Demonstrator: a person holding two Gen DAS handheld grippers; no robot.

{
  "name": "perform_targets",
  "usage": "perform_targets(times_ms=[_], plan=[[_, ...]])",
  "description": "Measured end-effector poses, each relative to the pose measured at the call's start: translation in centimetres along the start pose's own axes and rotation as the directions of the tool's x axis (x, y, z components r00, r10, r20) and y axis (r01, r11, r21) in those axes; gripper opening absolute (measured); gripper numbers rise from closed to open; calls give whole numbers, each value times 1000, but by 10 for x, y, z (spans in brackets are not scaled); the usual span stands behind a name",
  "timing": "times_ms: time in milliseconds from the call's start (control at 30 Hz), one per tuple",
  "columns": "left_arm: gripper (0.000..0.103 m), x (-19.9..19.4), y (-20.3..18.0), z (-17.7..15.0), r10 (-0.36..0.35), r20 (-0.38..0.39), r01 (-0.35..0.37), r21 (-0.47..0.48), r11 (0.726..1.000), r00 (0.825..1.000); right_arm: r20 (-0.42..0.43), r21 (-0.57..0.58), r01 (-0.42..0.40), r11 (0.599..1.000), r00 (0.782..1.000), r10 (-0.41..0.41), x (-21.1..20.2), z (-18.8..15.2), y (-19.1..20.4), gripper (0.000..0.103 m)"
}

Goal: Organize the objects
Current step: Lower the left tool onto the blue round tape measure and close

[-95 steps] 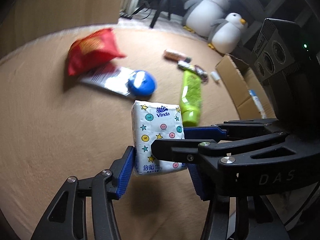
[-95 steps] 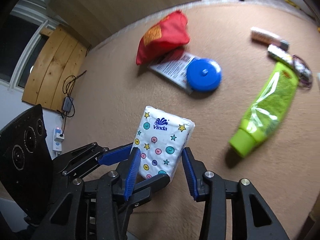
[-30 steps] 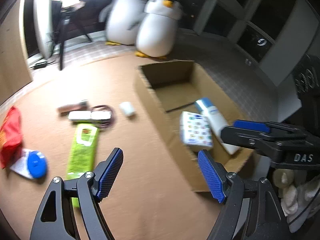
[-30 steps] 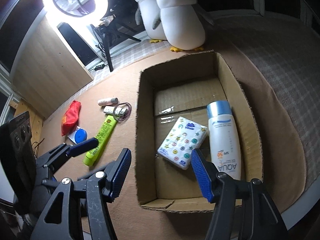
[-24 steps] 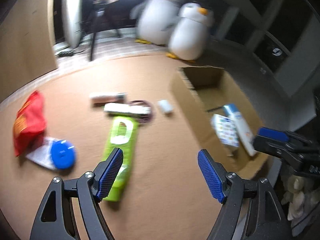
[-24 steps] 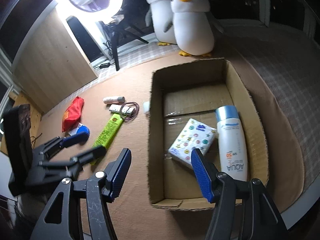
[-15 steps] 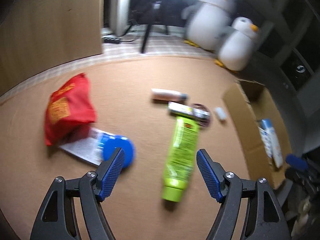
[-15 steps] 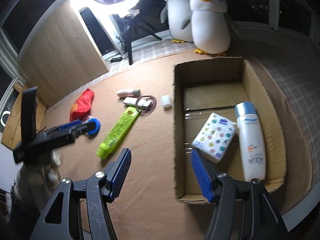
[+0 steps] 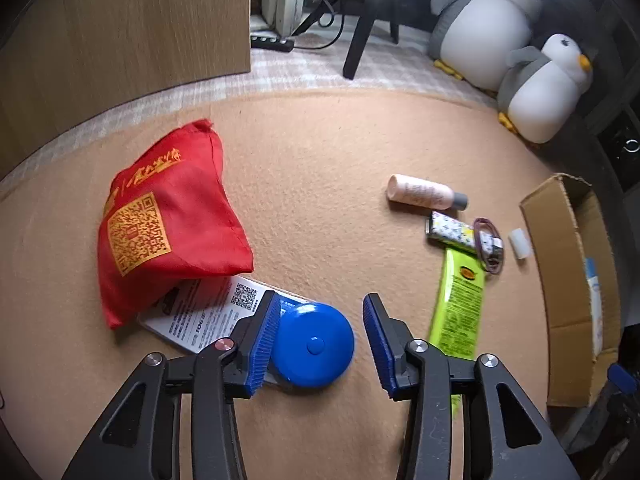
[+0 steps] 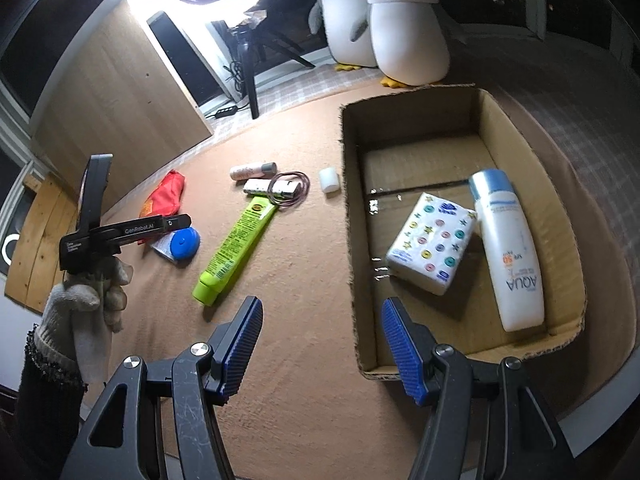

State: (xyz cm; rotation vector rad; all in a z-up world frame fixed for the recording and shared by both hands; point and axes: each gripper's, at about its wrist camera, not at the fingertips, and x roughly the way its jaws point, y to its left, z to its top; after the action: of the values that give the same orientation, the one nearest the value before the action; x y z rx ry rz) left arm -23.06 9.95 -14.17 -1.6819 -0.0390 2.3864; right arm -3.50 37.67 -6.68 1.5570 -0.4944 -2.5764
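Observation:
A blue round case (image 9: 316, 346) lies on a white printed card (image 9: 208, 312) beside a red bag (image 9: 160, 220). My left gripper (image 9: 322, 299) points down over the case with its jaws closing. The case sits between the pads; the left pad is at its edge and the right pad stands clear. In the right wrist view a gloved hand (image 10: 88, 292) holds that gripper (image 10: 182, 222) above the case (image 10: 184, 242). My right gripper (image 10: 323, 308) is open and empty over the carpet by the cardboard box (image 10: 348, 220). Inside the box lie a tissue pack (image 10: 434, 248) and a sunscreen bottle (image 10: 508, 252).
On the carpet lie a green tube (image 9: 460, 304), a pink bottle (image 9: 424, 192), a patterned stick with a hair tie (image 9: 456, 232) and a small white cylinder (image 9: 519, 243). Two plush penguins (image 10: 404, 28), a ring light on a tripod and a wooden panel stand behind.
My left gripper swung away from the box, leftward across the carpet, and came down over the blue case while its jaws narrowed. The right gripper drifted slightly and stayed open.

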Motion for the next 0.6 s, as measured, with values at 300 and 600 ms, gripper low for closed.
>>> perform_targets(times_ms=[300,600], plan=[[36,10,2,0,5,-12,-5,14,1000,1000,-8,11,8,1000,1000,-8,-1,-2,-6,58],[35,7,-4,-9,1,-14,0,61,998,1000,-22,-8,-1,1000,1000,0,5,1,3,58]])
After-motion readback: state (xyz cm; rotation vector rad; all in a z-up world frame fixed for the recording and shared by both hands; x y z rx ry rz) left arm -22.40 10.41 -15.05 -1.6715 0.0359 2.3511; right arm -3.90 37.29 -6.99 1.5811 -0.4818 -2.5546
